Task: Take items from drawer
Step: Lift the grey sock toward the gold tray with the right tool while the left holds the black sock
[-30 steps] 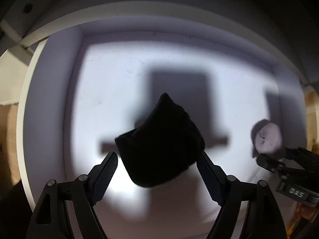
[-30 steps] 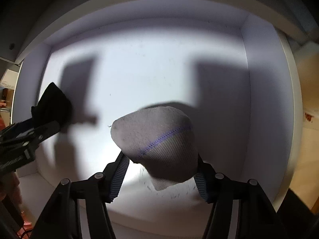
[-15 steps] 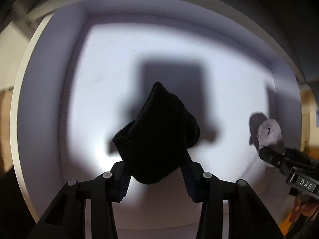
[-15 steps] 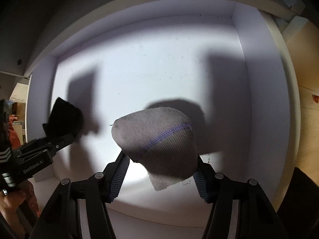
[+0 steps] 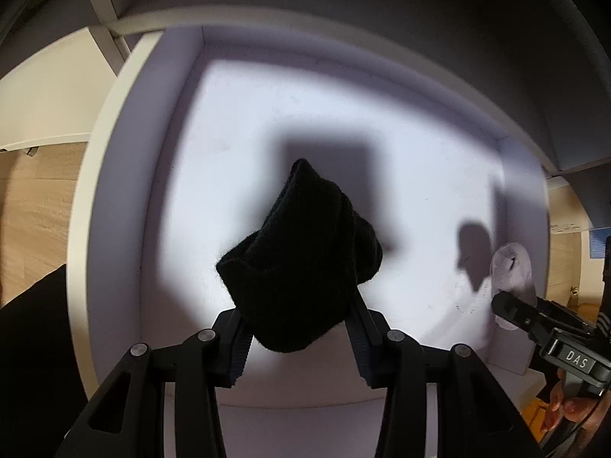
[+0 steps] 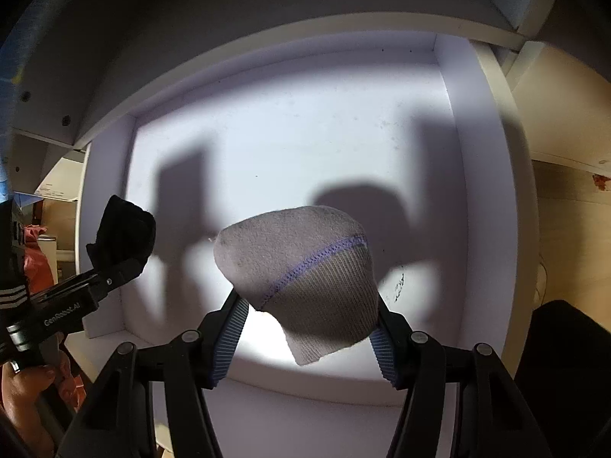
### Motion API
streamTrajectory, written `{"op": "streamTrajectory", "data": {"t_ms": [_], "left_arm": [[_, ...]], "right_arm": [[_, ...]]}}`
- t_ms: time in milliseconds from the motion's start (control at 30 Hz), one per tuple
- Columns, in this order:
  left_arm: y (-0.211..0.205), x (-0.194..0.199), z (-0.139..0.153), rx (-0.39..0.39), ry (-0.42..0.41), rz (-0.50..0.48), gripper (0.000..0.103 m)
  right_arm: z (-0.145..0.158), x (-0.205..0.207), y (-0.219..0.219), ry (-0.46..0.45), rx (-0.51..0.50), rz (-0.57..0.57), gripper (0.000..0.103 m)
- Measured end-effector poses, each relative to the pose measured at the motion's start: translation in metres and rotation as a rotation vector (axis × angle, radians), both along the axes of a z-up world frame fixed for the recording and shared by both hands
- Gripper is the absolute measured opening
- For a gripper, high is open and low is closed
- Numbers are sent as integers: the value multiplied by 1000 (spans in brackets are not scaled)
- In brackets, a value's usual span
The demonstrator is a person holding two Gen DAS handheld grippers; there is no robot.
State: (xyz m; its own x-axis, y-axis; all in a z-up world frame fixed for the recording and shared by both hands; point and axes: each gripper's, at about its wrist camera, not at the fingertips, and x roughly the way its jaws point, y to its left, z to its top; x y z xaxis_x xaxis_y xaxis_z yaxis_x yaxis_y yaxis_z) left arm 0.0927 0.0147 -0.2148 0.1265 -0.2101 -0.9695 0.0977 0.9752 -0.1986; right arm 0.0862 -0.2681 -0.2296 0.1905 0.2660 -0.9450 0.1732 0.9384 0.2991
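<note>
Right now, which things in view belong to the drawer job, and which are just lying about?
Part of the job:
- black sock, gripped by the left gripper
- grey sock with a purple seam, gripped by the right gripper
- white drawer, nothing else visible inside

Lying about:
- red item outside the drawer, at the right view's left edge

Looks like someone's home, probably a bedroom or closet spot. Below the fingers there's a plain white drawer (image 6: pixel 492 191) pulled out of white flat-pack style furniture (image 5: pixel 103 4), with light wood flooring (image 5: pixel 34 206) off to the sides. Socks in a drawer, so pretty domestic, not a lab or shop.
</note>
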Motion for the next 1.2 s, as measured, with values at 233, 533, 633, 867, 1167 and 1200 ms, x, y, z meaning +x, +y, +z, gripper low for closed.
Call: {"op": "streamTrajectory", "data": {"t_ms": [233, 533, 633, 867, 1167, 1200], "left_arm": [[9, 3, 27, -32, -33, 20, 45], [8, 4, 38, -33, -89, 9, 45], [11, 5, 32, -28, -74, 16, 45], [-2, 9, 13, -46, -59, 26, 45], [-8, 12, 8, -79, -48, 43, 45], [-7, 12, 8, -81, -47, 45, 45]], "right_arm": [[17, -19, -9, -21, 16, -17, 61], [48, -28, -12, -96, 12, -43, 61], [65, -33, -13, -133, 36, -60, 61], [138, -59, -32, -263, 48, -50, 61], [240, -69, -45, -405, 9, 11, 61], [253, -66, -46, -418, 10, 18, 61]]}}
